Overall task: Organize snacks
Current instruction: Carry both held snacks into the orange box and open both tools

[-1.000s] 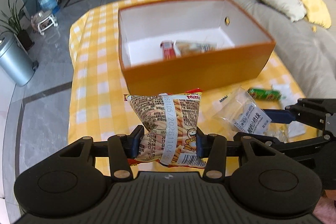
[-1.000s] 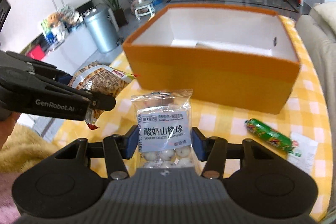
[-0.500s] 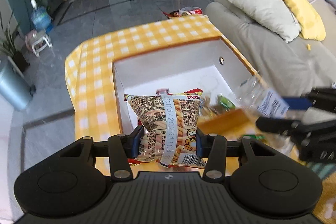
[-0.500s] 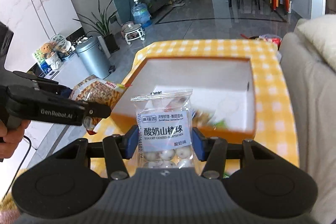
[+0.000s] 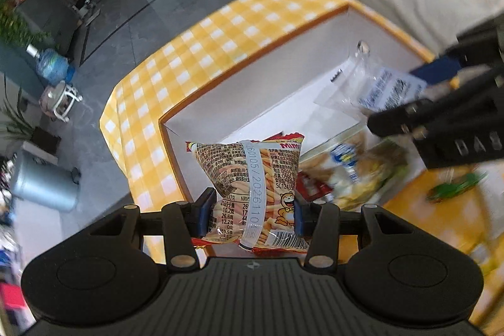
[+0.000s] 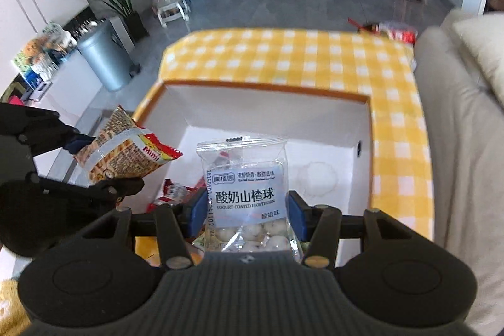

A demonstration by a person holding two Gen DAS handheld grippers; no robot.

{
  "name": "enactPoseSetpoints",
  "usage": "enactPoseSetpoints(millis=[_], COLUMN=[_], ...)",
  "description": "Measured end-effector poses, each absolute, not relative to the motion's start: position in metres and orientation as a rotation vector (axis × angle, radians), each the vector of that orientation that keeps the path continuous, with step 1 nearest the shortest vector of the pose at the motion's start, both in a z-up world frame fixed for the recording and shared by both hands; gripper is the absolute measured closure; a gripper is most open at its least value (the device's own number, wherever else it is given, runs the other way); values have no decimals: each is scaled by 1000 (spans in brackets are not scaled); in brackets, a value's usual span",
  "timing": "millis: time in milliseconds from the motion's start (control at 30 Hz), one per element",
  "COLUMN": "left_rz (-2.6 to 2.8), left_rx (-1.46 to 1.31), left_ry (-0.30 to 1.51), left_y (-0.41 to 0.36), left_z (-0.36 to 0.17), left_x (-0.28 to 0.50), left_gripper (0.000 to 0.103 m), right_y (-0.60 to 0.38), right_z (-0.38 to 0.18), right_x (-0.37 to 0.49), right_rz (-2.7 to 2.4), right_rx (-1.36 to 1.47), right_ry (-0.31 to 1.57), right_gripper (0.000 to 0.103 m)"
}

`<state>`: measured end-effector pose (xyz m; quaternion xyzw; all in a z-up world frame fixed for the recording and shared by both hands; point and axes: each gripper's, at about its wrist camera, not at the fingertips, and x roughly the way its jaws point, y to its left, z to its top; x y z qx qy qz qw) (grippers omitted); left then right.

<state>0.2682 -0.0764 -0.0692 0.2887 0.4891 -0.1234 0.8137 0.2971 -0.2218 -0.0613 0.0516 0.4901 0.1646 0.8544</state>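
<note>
Orange cardboard box point(image 5: 315, 30) with white inside walls sits on a table under a yellow checked cloth point(image 5: 220, 46). In the left wrist view we see our left gripper point(image 5: 250, 211) pinching a puffy bag of stick snacks point(image 5: 252, 178), blue pads pressed on both sides of the bag's lower half. The bag hangs over the box's near left corner, above the interior. Inside the box, low right of the bag, lie several packets point(image 5: 352, 175): a red wrapper, a pale blurred pouch with blue print; we cannot tell the rest. The right gripper point(image 5: 441, 103) comes in from the right edge with a clear pouch point(image 5: 375, 87) between its fingers, over the box. A green wrapped snack point(image 5: 453, 185) lies on the cloth outside the box, blurred.

In the right wrist view our right gripper point(image 6: 245, 211) clamps the clear pouch of white hawthorn balls point(image 6: 245, 194), pads tight on each side, held above the open box point(image 6: 267, 87). The box floor is mostly bare on the right; red wrappers point(image 6: 173, 192) sit at its near left. The left gripper point(image 6: 94, 159) holds the stick snack bag point(image 6: 126, 153) tilted over the box's left wall. A grey bin point(image 6: 104, 55) stands on the floor beyond the table, a sofa point(image 6: 466, 147) at right.
</note>
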Motion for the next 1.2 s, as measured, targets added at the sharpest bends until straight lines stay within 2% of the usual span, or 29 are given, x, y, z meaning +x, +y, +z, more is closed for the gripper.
enactPoseSetpoints(millis=[467, 933, 1000, 1133, 1200], left_rz=[-258, -266, -266, -274, -268], left_rx=[806, 839, 826, 809, 803], left_ry=[1136, 1206, 1205, 1202, 1189], left_y=[-84, -81, -81, -81, -78], left_z=[-139, -168, -167, -165, -163], left_x=[327, 333, 334, 333, 332], left_gripper=[49, 48, 44, 41, 27], right_y=[-204, -204, -203, -199, -197], right_z=[-128, -169, -168, -162, -157], right_x=[380, 396, 396, 395, 395], right_rz=[267, 257, 262, 275, 281], right_rx=[240, 257, 252, 221, 207], right_ry=[1187, 1287, 1289, 1280, 1267], right_gripper=[51, 45, 44, 43, 43])
